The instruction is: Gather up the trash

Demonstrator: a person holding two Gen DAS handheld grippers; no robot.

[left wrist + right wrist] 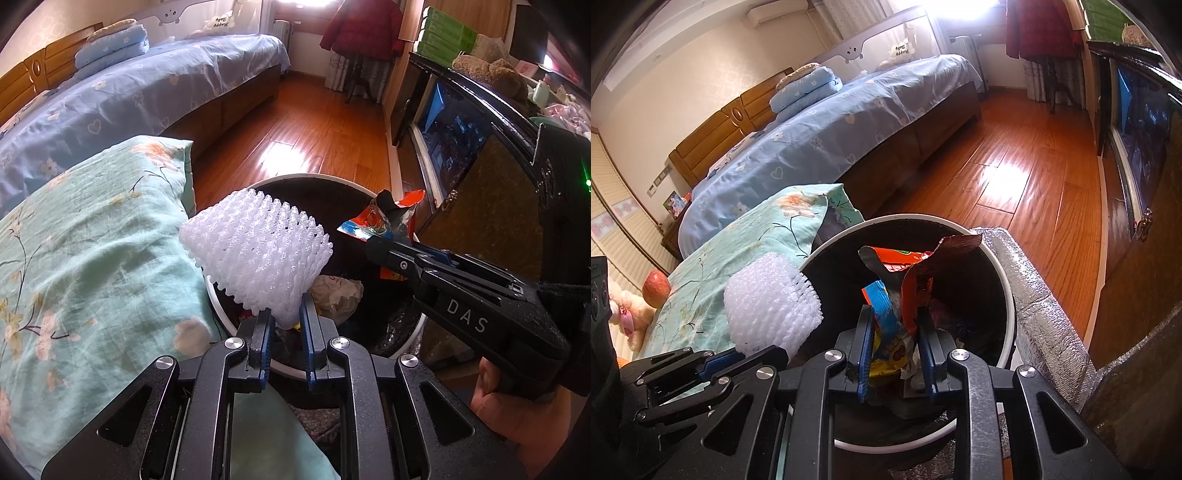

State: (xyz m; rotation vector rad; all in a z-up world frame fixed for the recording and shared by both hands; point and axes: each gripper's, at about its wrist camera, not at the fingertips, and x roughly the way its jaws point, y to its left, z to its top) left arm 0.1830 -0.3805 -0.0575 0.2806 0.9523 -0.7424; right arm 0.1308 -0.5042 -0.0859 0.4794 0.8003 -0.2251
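My left gripper (286, 314) is shut on a white foam fruit net (255, 254) and holds it over the near left rim of a round white-rimmed bin (218, 299) with a black liner. My right gripper (895, 319) is shut on a bunch of snack wrappers (905, 291), orange, blue and yellow, held above the bin's opening (1004, 280). In the left wrist view the right gripper (376, 225) comes in from the right with the wrappers (388, 218). The foam net also shows in the right wrist view (772, 302). Crumpled paper (338, 291) lies inside the bin.
A green floral pillow (85, 251) lies left of the bin, with an apple (656, 287) and a plush toy (628, 317) beyond it. A bed with a blue sheet (122, 96) stands behind. A dark cabinet (491, 192) lines the right. A silver foil mat (1045, 314) sits right of the bin.
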